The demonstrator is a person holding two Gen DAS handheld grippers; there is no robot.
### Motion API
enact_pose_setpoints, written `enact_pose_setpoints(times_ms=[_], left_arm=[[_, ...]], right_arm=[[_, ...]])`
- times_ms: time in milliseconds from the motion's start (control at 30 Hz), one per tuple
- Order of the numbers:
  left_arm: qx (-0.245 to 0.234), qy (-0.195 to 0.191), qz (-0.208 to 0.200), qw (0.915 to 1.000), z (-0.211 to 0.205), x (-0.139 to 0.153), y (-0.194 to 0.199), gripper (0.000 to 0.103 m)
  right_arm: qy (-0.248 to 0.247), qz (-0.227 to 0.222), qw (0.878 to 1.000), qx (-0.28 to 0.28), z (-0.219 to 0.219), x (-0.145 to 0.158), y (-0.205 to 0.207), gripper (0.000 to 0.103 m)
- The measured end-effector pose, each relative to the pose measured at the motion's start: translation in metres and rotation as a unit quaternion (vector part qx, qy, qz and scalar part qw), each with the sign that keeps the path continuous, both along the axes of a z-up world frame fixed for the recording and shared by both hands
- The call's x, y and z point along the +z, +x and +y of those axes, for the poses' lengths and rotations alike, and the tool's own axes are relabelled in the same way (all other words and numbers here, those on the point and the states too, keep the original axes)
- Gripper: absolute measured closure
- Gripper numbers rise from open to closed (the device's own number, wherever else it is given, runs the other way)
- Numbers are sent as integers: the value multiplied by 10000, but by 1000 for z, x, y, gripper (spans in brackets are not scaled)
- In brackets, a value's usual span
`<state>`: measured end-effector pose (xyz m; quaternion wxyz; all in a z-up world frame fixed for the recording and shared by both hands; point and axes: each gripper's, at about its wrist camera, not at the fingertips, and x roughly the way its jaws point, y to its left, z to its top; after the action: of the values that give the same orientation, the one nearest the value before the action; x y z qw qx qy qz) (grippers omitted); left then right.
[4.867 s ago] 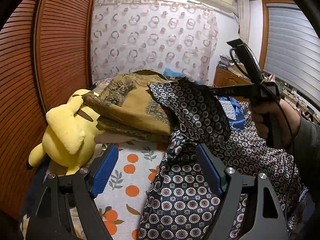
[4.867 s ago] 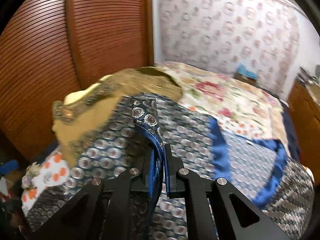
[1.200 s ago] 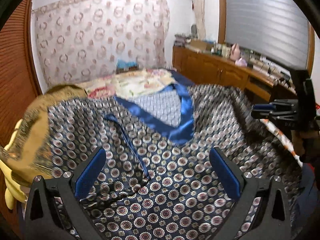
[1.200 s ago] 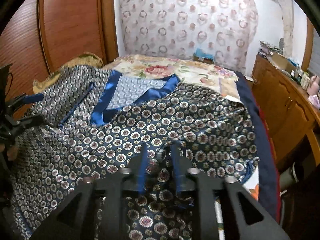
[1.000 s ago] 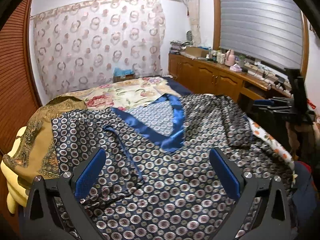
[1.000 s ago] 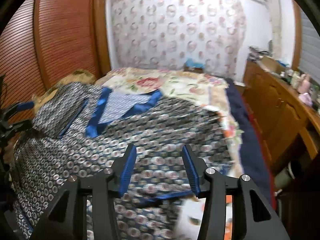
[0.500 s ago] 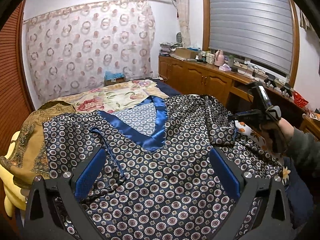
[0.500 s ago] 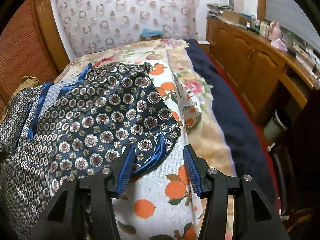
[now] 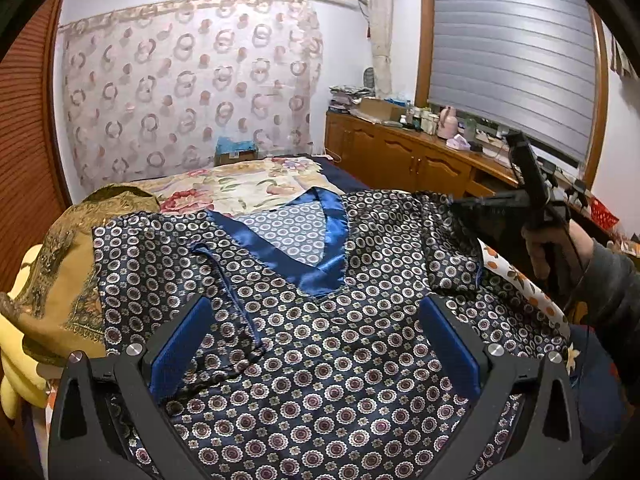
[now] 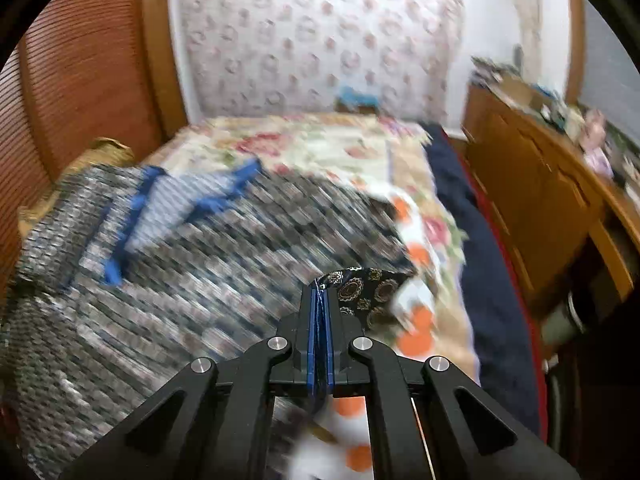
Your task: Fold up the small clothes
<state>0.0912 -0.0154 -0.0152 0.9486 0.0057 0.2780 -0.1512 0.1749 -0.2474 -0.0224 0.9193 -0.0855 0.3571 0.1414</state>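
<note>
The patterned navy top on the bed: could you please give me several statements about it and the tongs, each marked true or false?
1. The right tongs are shut on the sleeve edge of the navy satin top with circle motifs. True.
2. The left tongs are clamped on the top's hem. False: their jaws stand wide open, and the pads grip no cloth.
3. The top's neckline has a plain blue V-shaped satin band. True.
4. The mustard-gold patterned cloth lies to the right of the top. False: it lies to the left, over a yellow plush toy.
</note>
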Motion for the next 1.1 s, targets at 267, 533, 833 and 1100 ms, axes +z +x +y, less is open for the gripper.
enact_pose_setpoints(times_ms=[267,533,833,1100], left_arm=[[207,-52,18,9998,15,-2,2,0],[485,152,-69,9987,31,-2,3,0],[467,164,10,9988,54,-2,17,0],[557,145,216,9981,85,-1,50,0]], right_arm=[[-62,-289,9944,1011,86,32,3,99],[-250,-316,9917,1223,113,31,21,57],[-512,-220,9968,574,86,2,34,42],[-534,339,9978,-189,57,-48,85,42]])
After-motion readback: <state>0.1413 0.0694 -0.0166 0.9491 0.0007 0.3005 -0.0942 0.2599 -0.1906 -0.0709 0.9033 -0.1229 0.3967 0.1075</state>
